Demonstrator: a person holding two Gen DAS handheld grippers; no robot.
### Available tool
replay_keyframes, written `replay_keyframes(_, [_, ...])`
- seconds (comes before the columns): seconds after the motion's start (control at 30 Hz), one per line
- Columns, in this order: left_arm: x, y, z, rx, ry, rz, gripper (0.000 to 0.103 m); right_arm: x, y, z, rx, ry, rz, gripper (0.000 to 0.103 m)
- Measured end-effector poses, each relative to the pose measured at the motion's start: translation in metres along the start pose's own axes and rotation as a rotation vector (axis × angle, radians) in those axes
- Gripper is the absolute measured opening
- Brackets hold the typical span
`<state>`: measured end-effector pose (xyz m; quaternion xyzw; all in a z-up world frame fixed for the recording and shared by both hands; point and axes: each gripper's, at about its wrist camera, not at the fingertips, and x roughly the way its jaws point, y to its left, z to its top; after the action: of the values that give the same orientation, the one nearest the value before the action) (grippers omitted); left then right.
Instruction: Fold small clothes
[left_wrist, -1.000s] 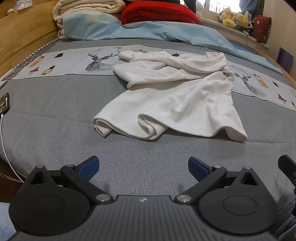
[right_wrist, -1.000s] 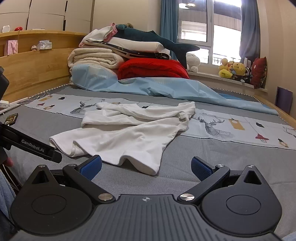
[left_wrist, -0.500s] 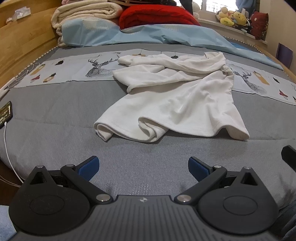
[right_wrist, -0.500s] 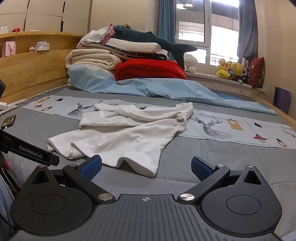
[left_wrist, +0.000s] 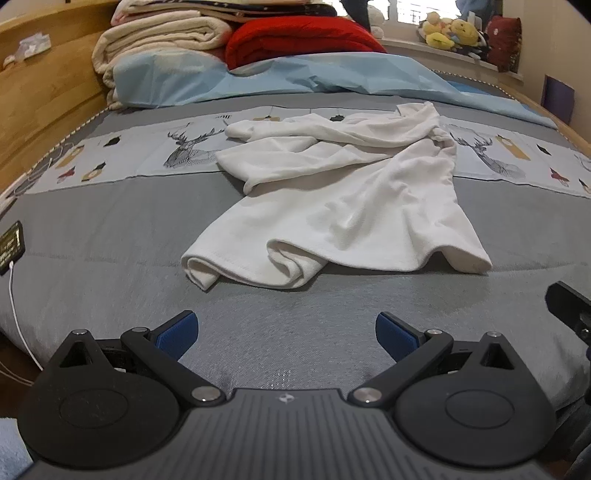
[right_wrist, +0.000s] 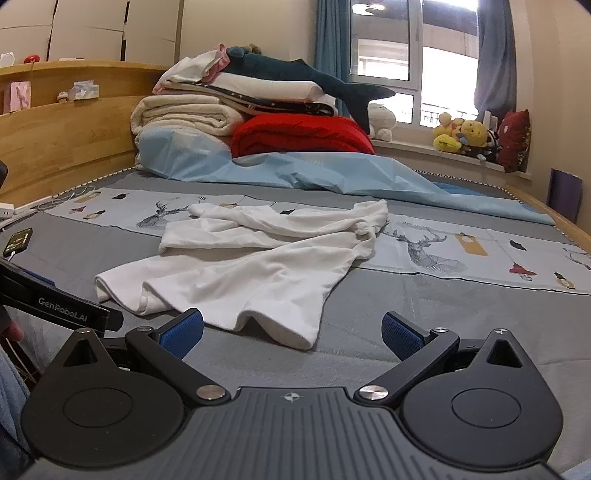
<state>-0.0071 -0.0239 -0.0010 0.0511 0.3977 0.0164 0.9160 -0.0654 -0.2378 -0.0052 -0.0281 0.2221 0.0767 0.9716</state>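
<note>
Item: white garment (left_wrist: 343, 195), crumpled, lying mid-bed on the grey bedspread (left_wrist: 110, 229); far part bunched and twisted across the printed deer panel (left_wrist: 155, 151), near hem rolled under in a double fold at the left front corner, a loose flap at the right front. Tools: left gripper (left_wrist: 286, 330) with jaws spread wide, holding nothing, low over bare bedspread just short of the hem; right gripper (right_wrist: 291, 328) likewise wide open and empty, its left pad near the hem's right flap, whether touching cannot be told. Risks, as judged: a pinch at the rolled corner may take several layers at once, so the cloth lifts as a lump instead of spreading; a low approach may catch the bedspread with the hem; the twisted sleeves may stay tangled when the hem is pulled; the two tools sit close, the left one's body showing at the right view's edge, and may knock together. Surroundings: phone (left_wrist: 9, 247) on a white cable (left_wrist: 16, 317) at the left bed edge; light blue sheet (left_wrist: 332, 77), red quilt (right_wrist: 299, 134), folded cream blankets (right_wrist: 184, 116) and shark plush (right_wrist: 295, 75) heaped at the headboard; soft toys (right_wrist: 460, 136) on the sill. None lies between tools and garment.
</note>
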Motion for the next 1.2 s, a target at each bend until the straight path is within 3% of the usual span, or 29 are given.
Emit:
replay_keyframes(0.97, [0.003, -0.005, 0.001, 0.007, 0.002, -0.003, 0.102, 0.006, 0.005, 0.0, -0.003, 0.015, 0.007, 0.102])
replay_keyframes(1.2, [0.01, 0.006, 0.014, -0.011, 0.036, -0.019, 0.102, 0.01, 0.001, 0.004, 0.005, 0.041, -0.004, 0.102])
